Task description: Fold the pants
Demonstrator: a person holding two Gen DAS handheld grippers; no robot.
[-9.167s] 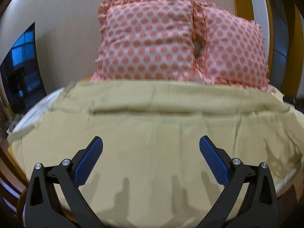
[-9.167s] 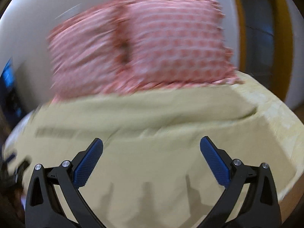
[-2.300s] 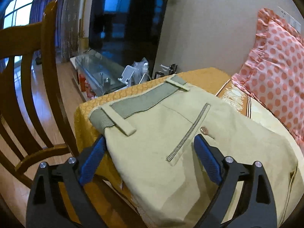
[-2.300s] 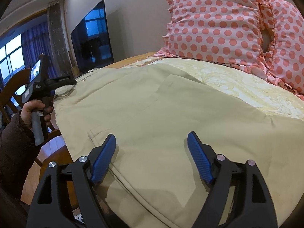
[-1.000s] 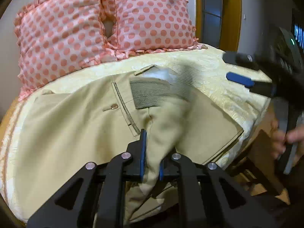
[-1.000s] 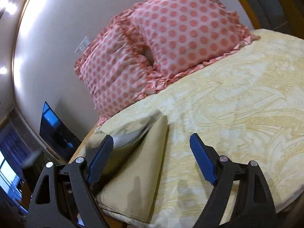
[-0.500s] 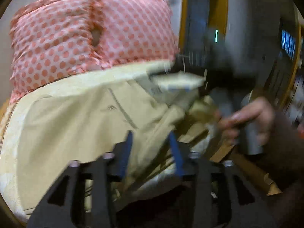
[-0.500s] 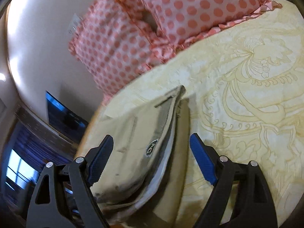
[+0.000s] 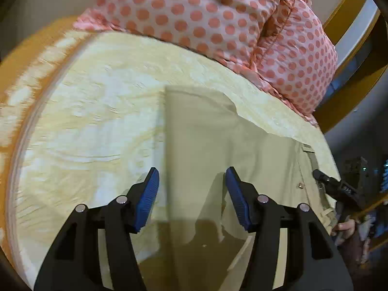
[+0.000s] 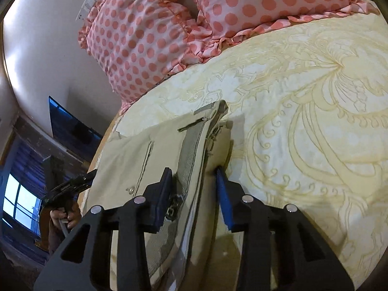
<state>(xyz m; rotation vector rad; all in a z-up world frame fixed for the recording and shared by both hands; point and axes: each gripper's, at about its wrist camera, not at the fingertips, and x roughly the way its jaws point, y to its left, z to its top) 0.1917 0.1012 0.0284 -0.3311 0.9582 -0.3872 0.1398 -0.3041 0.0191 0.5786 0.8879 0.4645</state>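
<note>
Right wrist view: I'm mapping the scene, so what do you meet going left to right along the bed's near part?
left claw → khaki pants → grey waistband, between the right claw fingers → yellow patterned bedspread

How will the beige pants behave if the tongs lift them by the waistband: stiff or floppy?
Probably floppy: the beige pants lie flat and creased on the bedspread, so the unheld part would likely hang. The ribbed waistband between the right tongs looks thicker, so it may grip well. The fold may fall open.
</note>
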